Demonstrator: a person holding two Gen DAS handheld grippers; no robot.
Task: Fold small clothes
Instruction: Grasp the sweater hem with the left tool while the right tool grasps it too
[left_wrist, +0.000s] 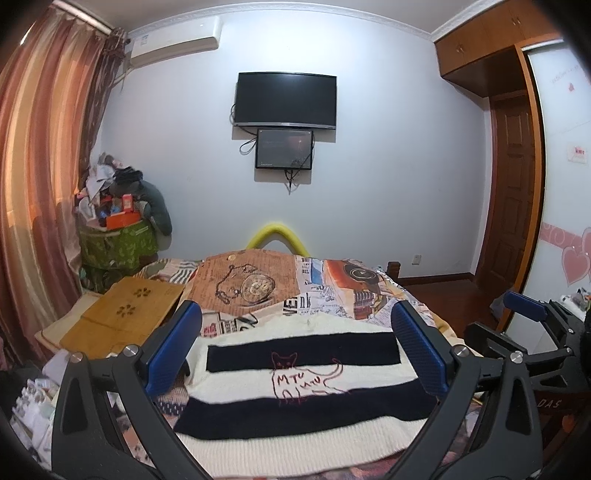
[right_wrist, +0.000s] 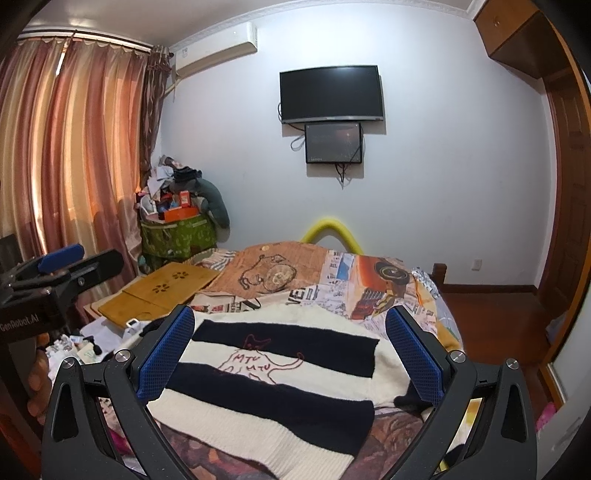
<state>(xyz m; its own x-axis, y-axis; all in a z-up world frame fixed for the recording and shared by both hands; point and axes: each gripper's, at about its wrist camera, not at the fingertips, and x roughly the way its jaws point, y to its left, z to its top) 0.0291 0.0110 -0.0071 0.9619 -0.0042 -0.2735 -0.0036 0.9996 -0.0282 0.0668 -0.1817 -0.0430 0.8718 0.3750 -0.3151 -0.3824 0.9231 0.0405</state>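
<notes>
Left gripper (left_wrist: 295, 347) wide open, empty, above striped sweater (left_wrist: 295, 387) lying flat on patterned bedspread (left_wrist: 332, 280); wooden tray (left_wrist: 125, 314) left. Right gripper (right_wrist: 291, 350) likewise spread, holding nothing, sweater (right_wrist: 273, 391) below between fingers.

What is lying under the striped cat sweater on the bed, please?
The sweater lies flat on a newspaper-and-pocket-watch print bedspread, which shows around its edges. Whatever sits directly beneath the knit is covered and cannot be seen.
</notes>
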